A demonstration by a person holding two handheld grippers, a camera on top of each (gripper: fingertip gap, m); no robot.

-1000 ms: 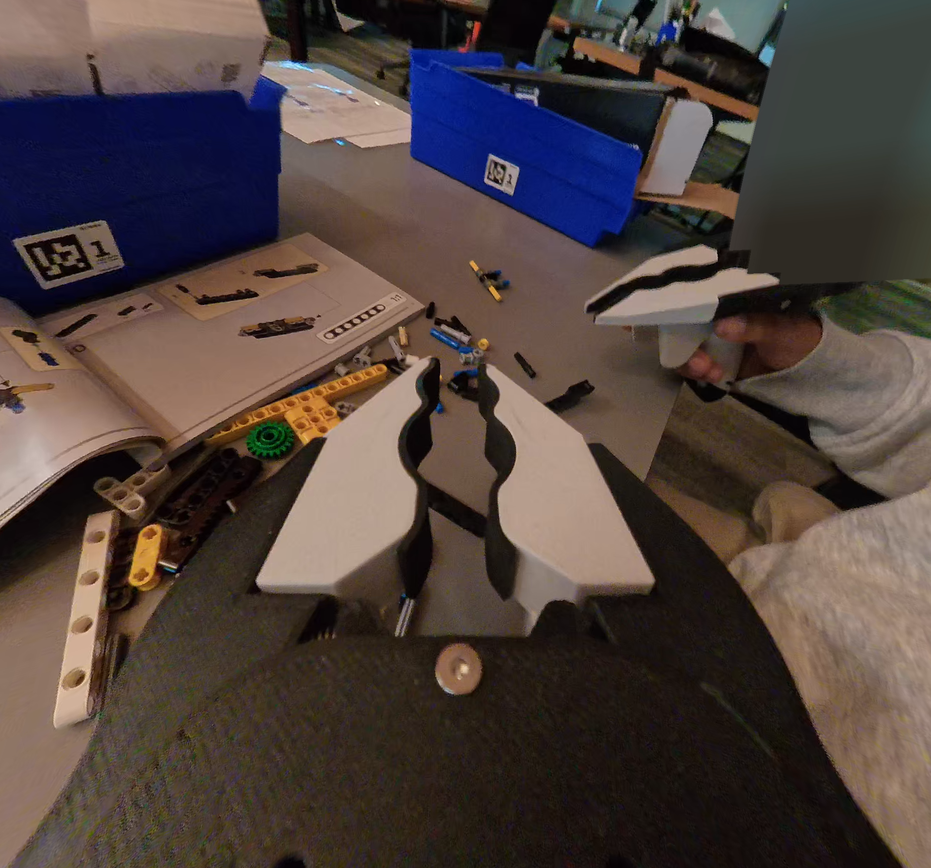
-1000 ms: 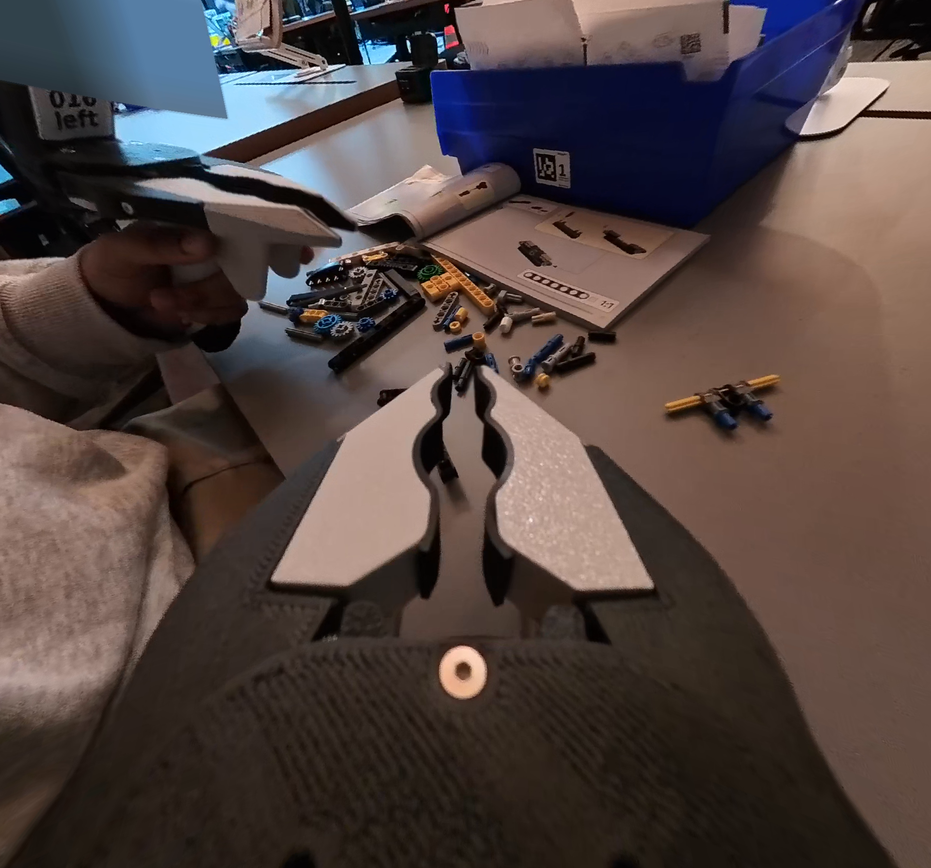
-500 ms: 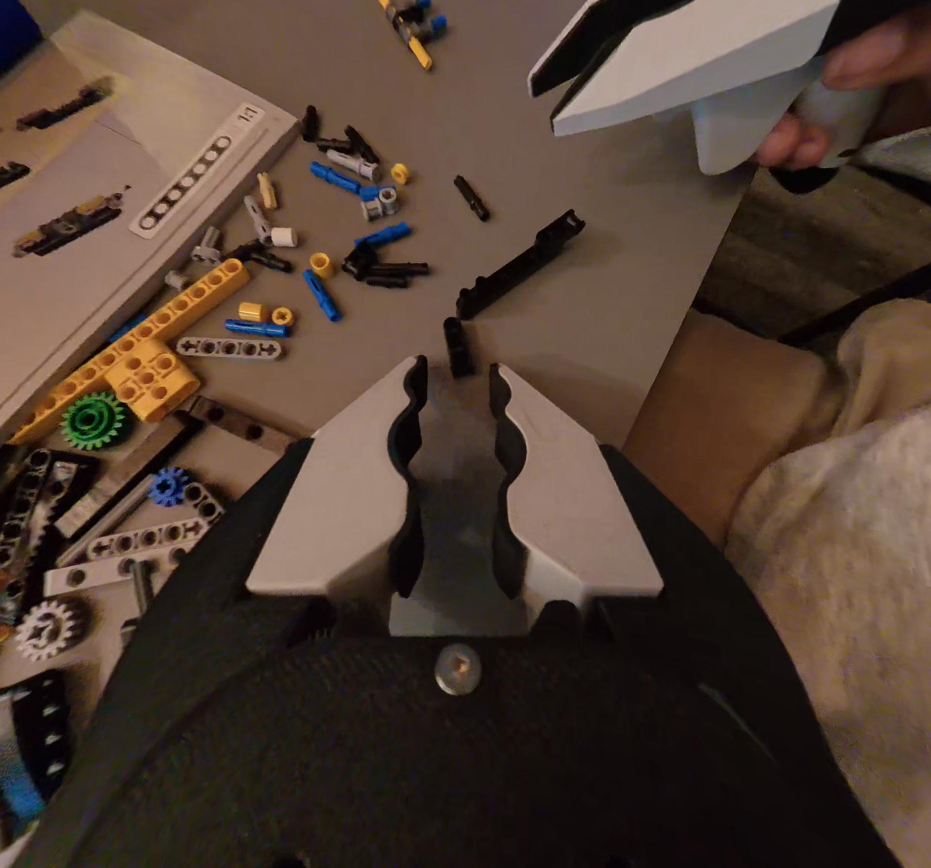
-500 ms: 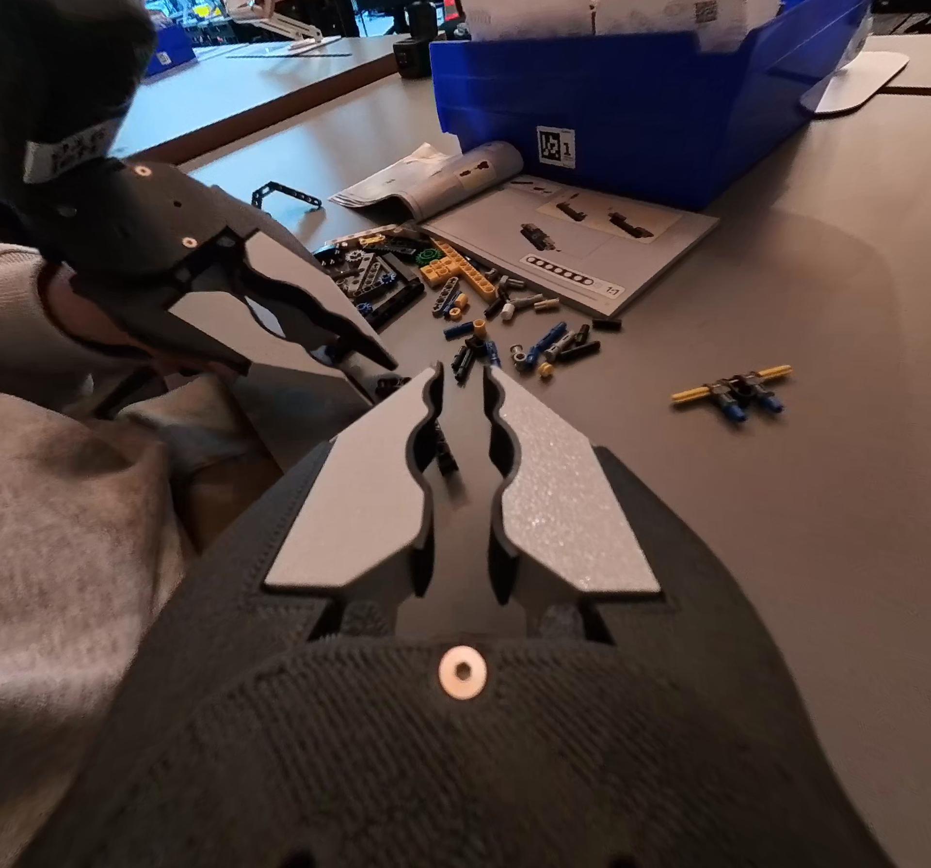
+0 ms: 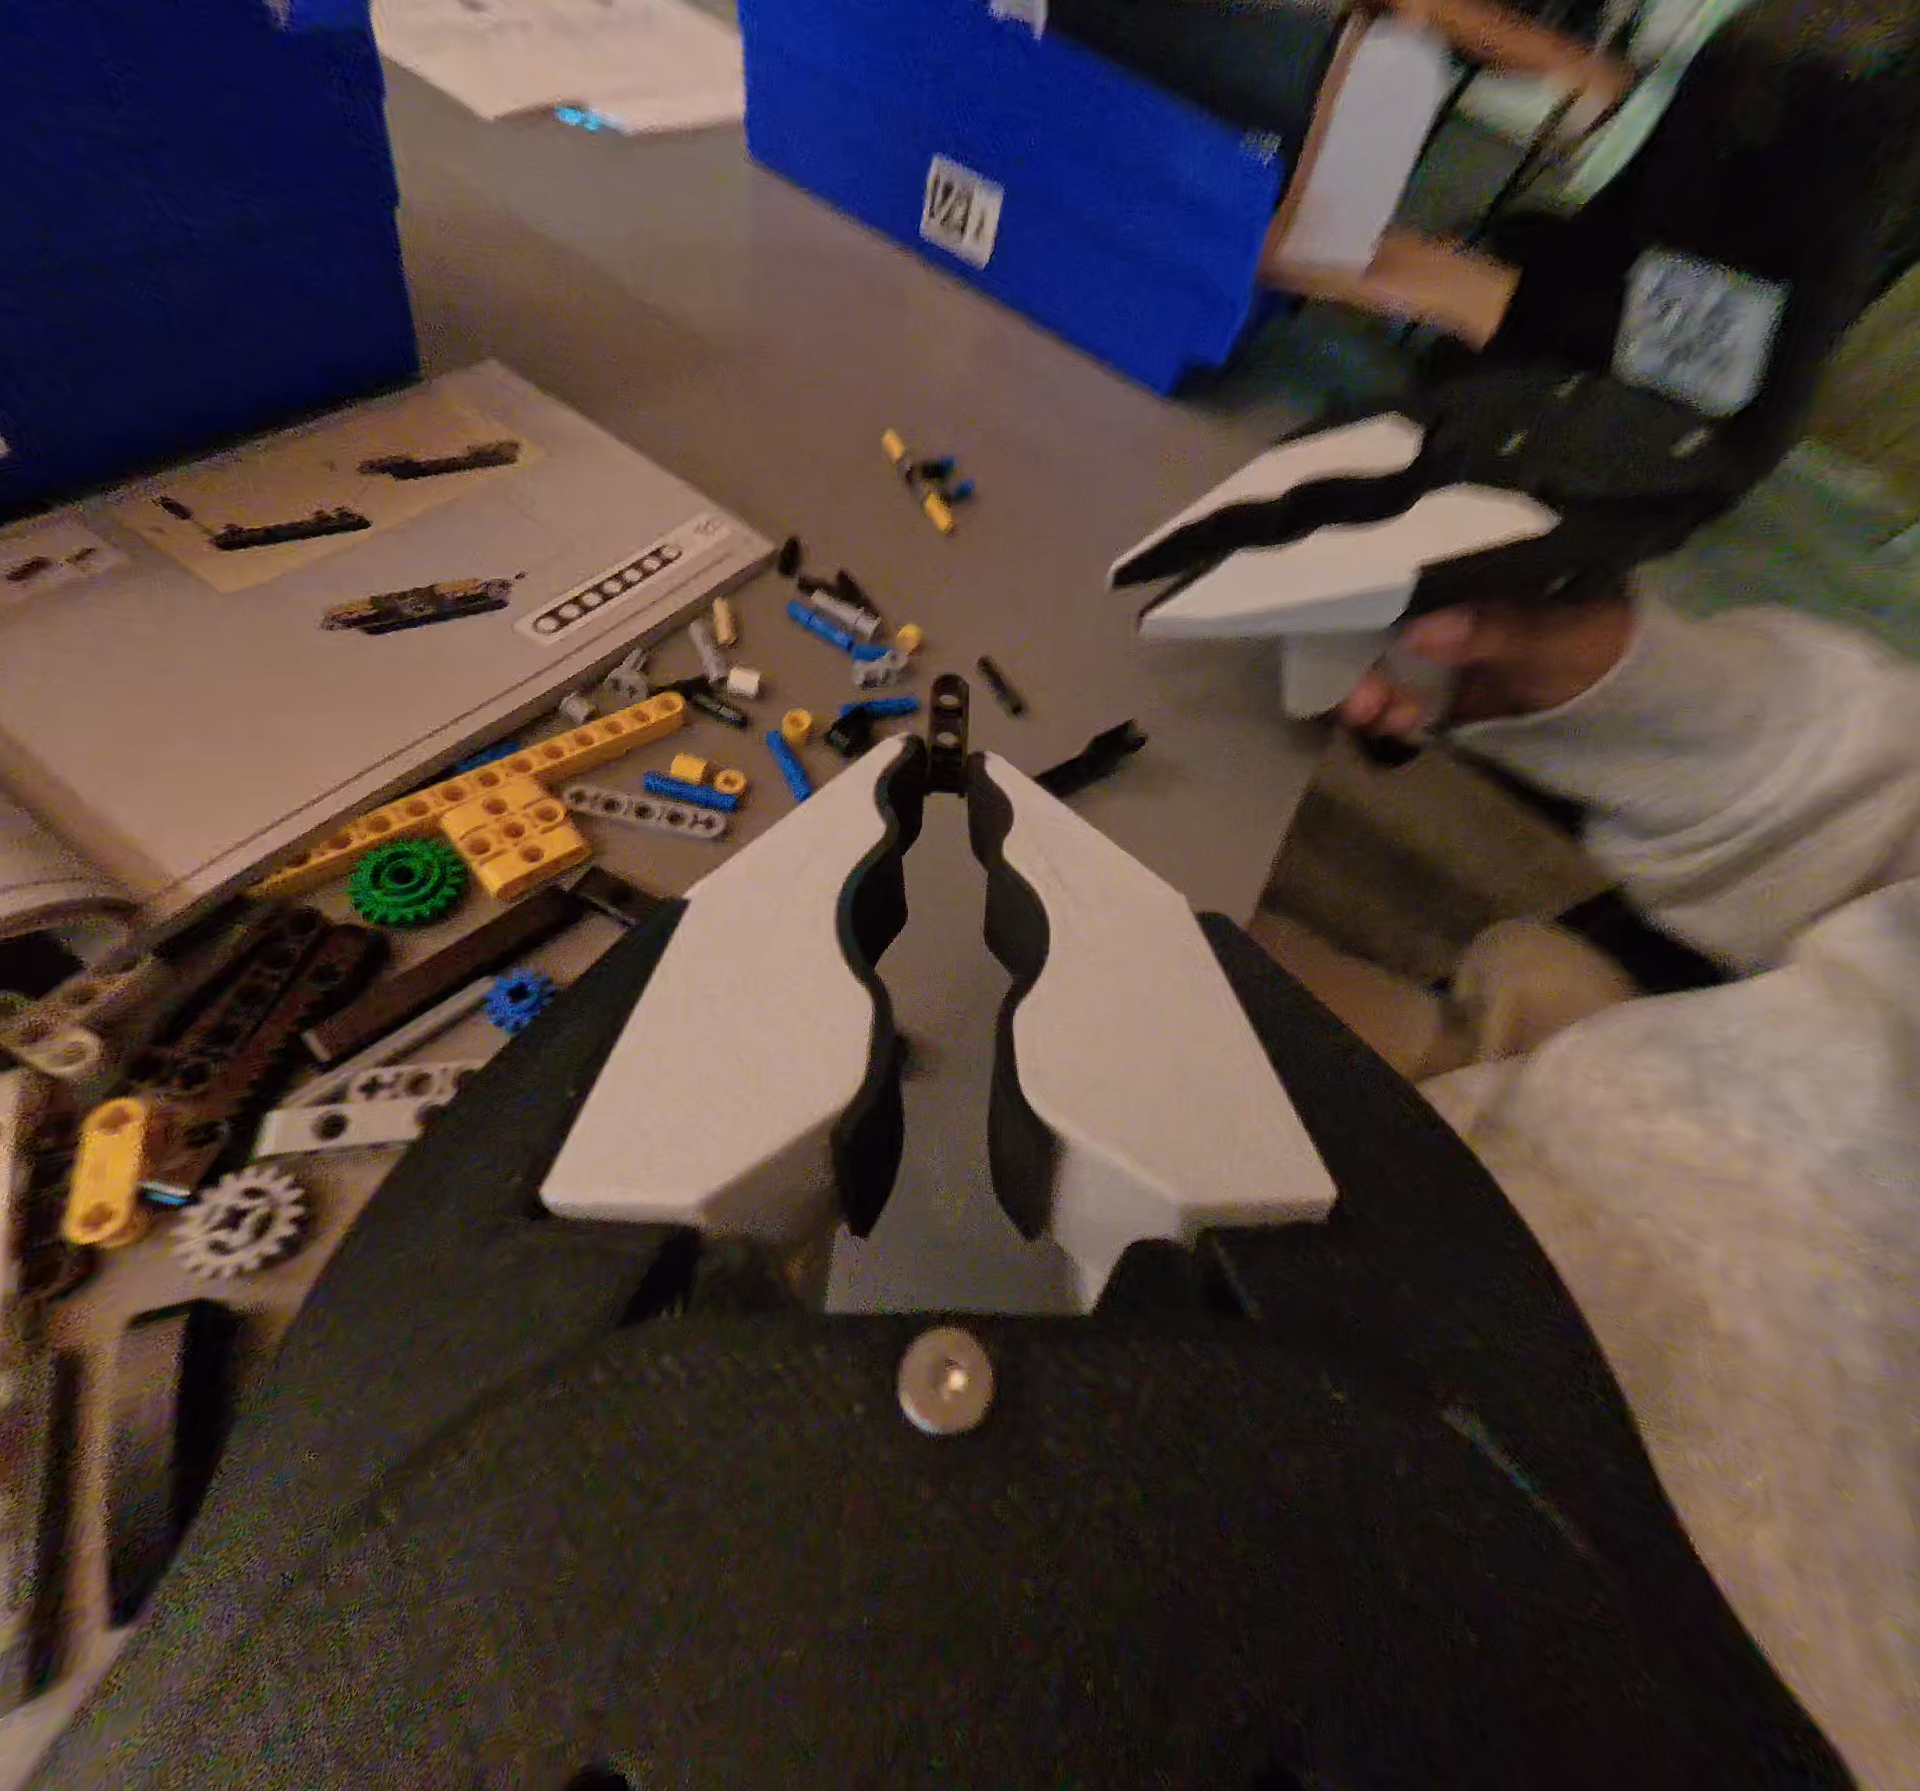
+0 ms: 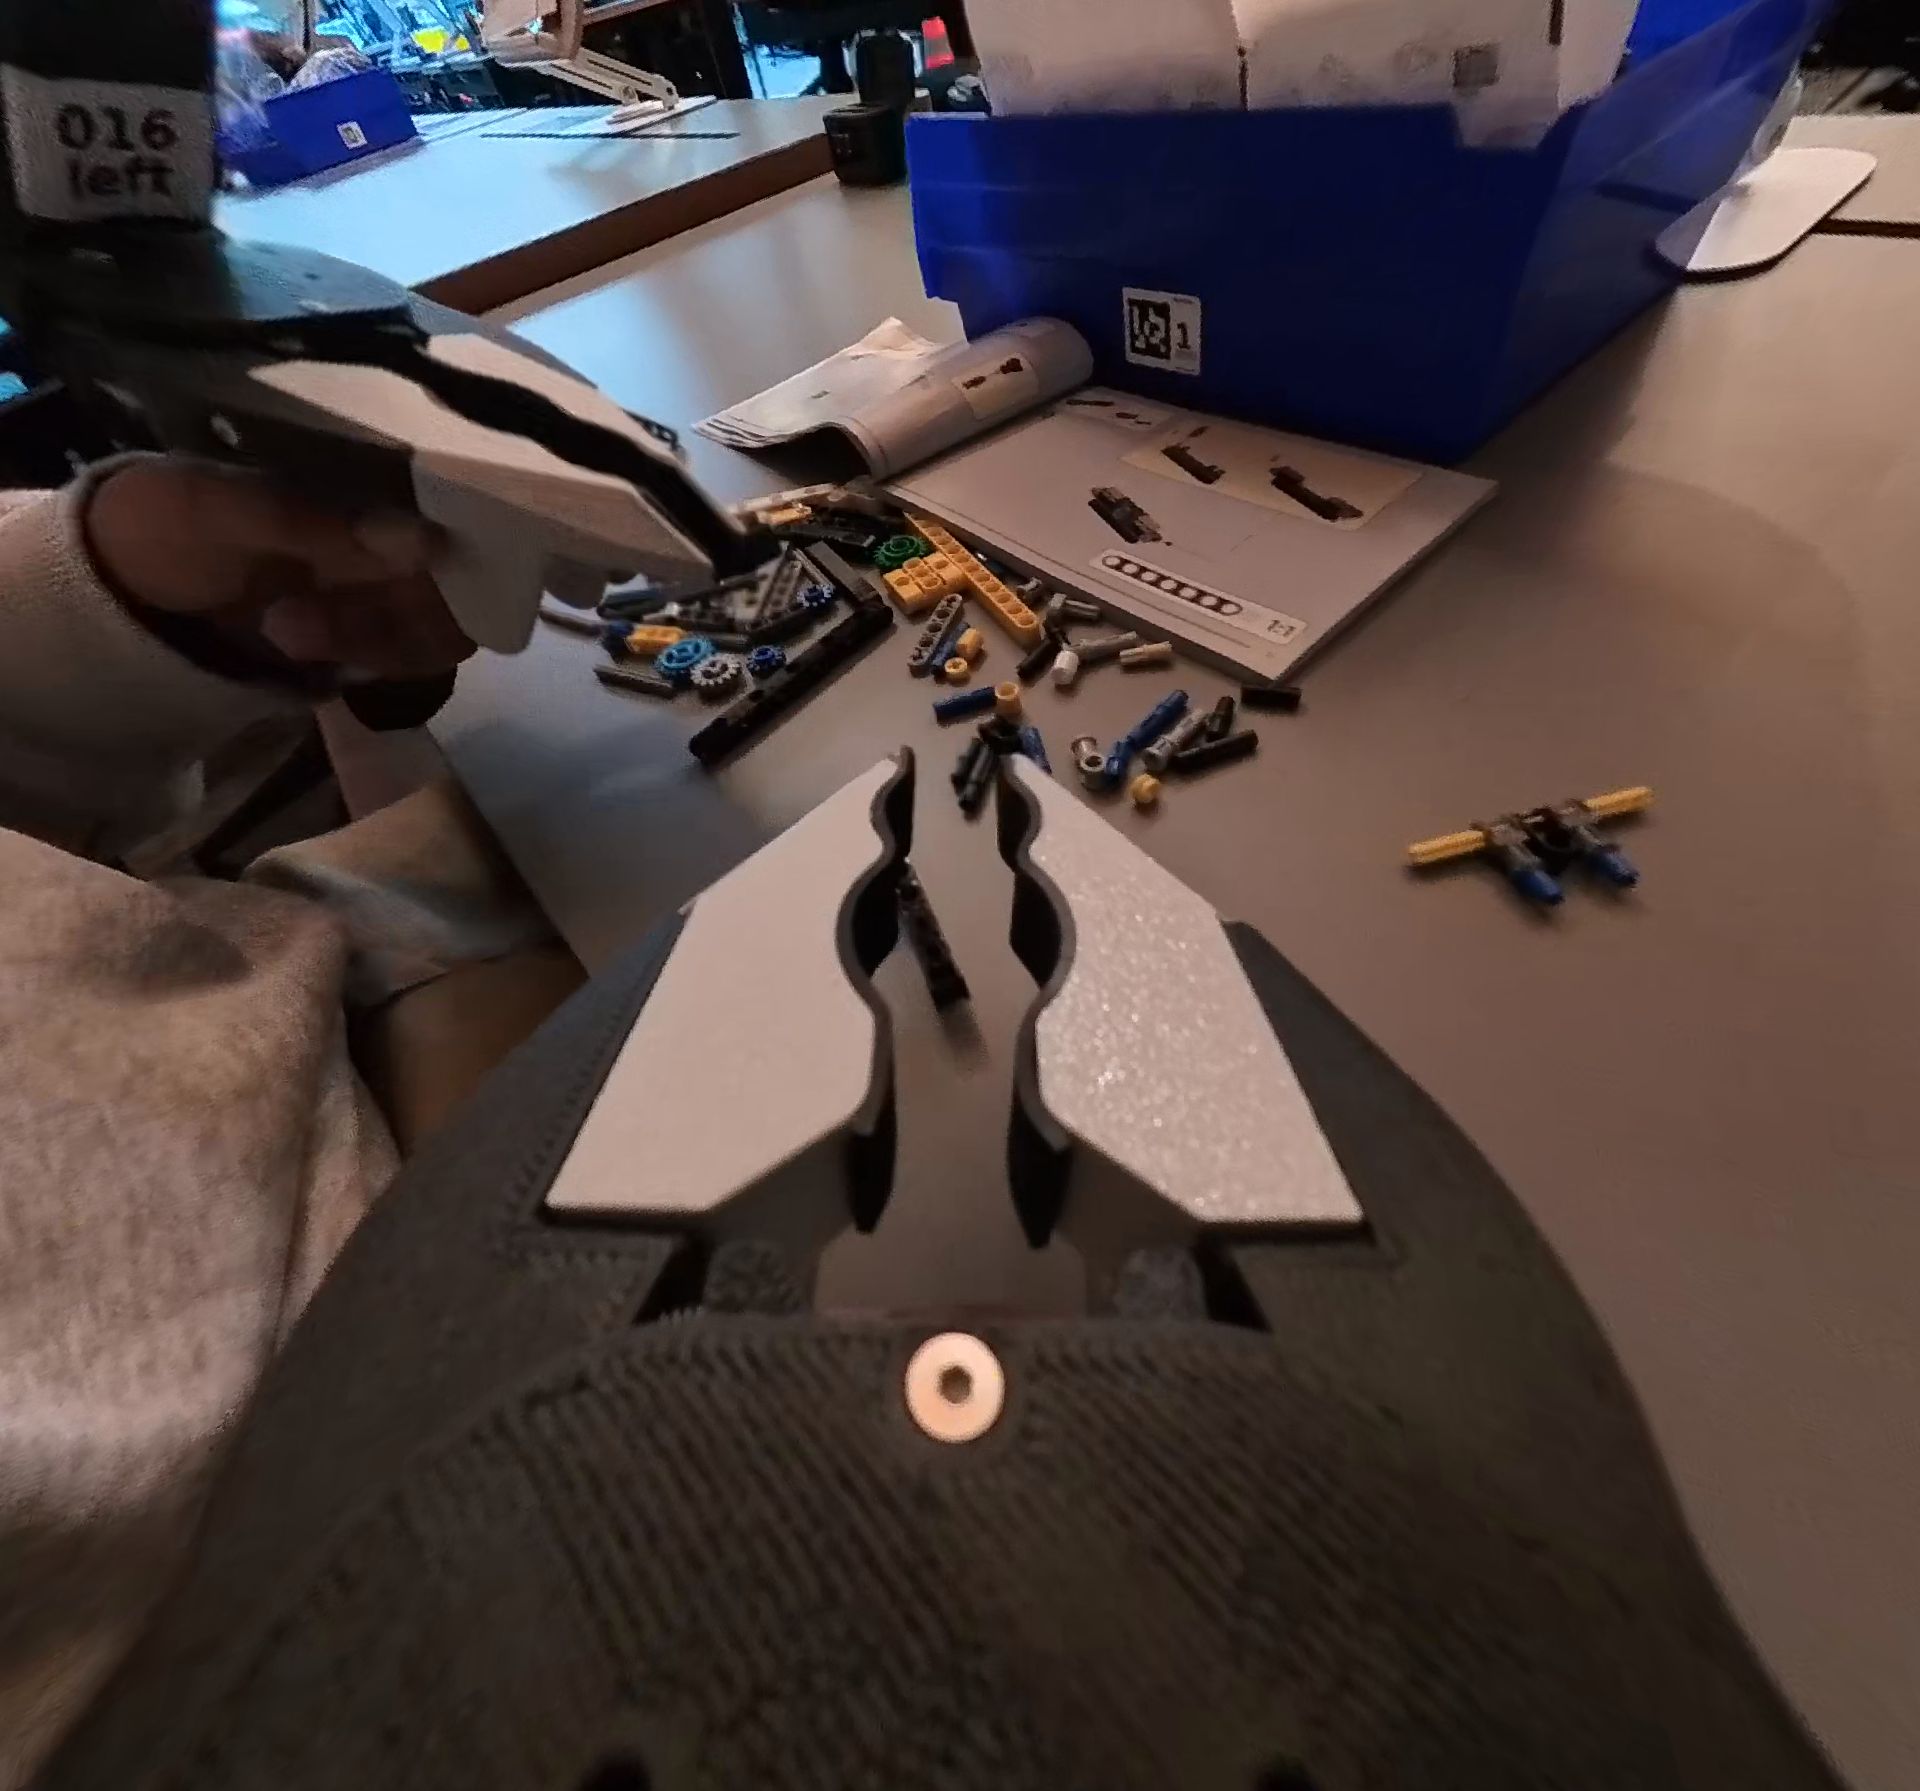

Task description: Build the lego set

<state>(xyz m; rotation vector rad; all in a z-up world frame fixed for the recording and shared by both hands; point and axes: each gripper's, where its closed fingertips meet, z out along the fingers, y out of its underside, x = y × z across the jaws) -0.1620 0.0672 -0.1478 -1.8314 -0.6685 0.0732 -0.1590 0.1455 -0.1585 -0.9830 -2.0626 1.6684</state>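
Note:
My left gripper (image 5: 945,777) is shut on a small black piece with holes (image 5: 948,715) and holds it above the table; it also shows at the left of the right wrist view (image 6: 727,536). My right gripper (image 6: 953,773) is open and empty, hovering near the table's front edge over a black beam (image 6: 932,946) that lies on the table. It shows at the right of the left wrist view (image 5: 1132,588). Loose pins and bushes (image 5: 821,629) lie scattered ahead. A yellow beam assembly (image 5: 499,806) and a green gear (image 5: 405,881) lie by the open instruction booklet (image 5: 312,598).
A yellow axle with blue pins (image 6: 1538,837) lies apart to the right. Blue bins (image 5: 187,235) (image 5: 997,152) stand behind the booklet and at the back. A pile of dark beams and gears (image 5: 239,1035) lies at the left. The table edge and a person's lap are close by.
My left gripper dipped down over the small black piece, shut on it and has lifted it off the table. My right gripper has opened slightly and stayed near the table edge.

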